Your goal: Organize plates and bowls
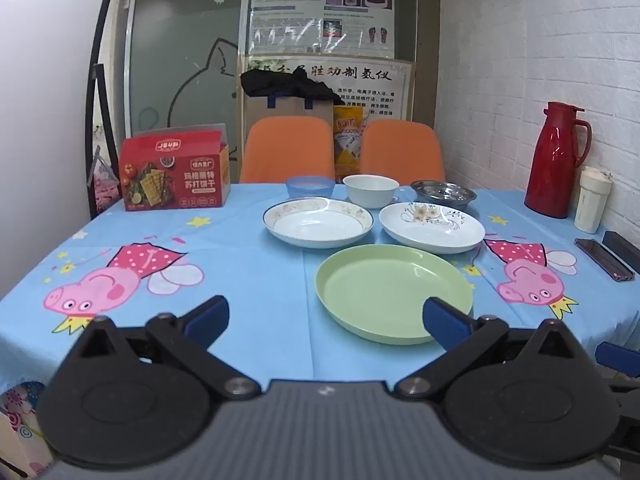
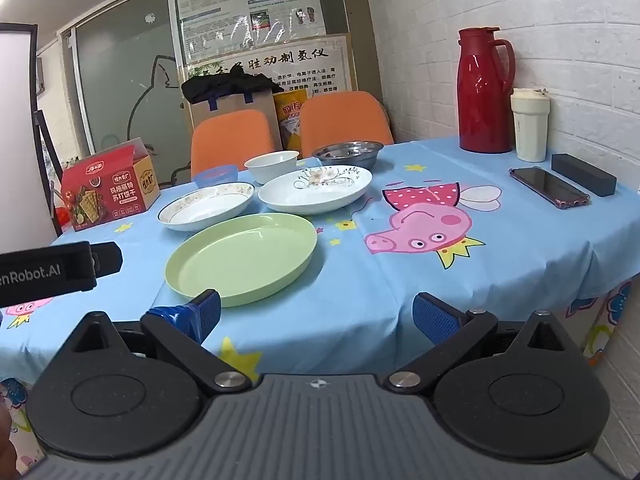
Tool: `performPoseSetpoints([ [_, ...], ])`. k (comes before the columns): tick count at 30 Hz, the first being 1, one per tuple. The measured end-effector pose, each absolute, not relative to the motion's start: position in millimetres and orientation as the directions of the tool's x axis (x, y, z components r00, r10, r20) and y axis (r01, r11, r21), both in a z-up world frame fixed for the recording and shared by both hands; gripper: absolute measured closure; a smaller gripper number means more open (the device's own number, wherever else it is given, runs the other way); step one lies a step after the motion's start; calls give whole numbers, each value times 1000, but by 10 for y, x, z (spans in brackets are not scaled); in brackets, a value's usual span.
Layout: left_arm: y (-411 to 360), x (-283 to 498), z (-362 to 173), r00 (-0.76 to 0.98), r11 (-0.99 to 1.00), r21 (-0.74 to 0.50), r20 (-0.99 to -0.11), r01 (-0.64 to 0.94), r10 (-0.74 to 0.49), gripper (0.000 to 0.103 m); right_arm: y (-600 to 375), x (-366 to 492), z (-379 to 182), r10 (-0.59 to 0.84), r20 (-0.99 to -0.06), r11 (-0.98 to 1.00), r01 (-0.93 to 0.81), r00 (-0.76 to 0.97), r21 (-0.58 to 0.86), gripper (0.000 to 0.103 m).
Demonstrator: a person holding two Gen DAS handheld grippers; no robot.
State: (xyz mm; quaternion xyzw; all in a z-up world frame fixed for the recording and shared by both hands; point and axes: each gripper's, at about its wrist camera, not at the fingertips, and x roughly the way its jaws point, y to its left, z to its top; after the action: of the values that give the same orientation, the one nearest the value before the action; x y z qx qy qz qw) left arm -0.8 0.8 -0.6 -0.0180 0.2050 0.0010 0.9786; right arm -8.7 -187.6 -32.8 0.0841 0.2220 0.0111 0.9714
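A green plate (image 1: 394,292) (image 2: 242,258) lies nearest on the blue tablecloth. Behind it lie a white plate with a gold-patterned rim (image 1: 318,222) (image 2: 206,206) and a white plate with a floral print (image 1: 432,226) (image 2: 316,189). At the back stand a blue bowl (image 1: 310,188) (image 2: 216,175), a white bowl (image 1: 371,191) (image 2: 272,166) and a steel bowl (image 1: 443,193) (image 2: 348,153). My left gripper (image 1: 326,320) is open and empty, just short of the green plate. My right gripper (image 2: 316,316) is open and empty near the table's front edge, right of the green plate.
A red cracker box (image 1: 176,172) stands at the back left. A red thermos (image 2: 484,90), a cream cup (image 2: 530,124), a phone (image 2: 550,188) and a black case (image 2: 584,174) sit by the brick wall. Two orange chairs (image 1: 288,148) stand behind the table (image 1: 248,272).
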Motion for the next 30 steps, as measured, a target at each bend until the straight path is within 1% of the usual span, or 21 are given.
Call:
performPoseSetpoints([
  [5,94,-12,32,916,999,-40,-402,-10,-7,0,-1870,-89,-327,49,-433,986,24,900,162,13],
  [9,-1,-1,6,916,999,-30,-400,-15,2,0,-1860,-88,-338,42,-433,986,34,900,166,13],
  [17,-6,-5,15,916,999,-30,-400,-16,3,0,-1836,-86,-337,71,-435,985,5,898,171,13],
  [30,7,14,36,914,999,-33,-405,-11,-3,0,-1823,-87,-326,75,-435,985,0,897,171,13],
])
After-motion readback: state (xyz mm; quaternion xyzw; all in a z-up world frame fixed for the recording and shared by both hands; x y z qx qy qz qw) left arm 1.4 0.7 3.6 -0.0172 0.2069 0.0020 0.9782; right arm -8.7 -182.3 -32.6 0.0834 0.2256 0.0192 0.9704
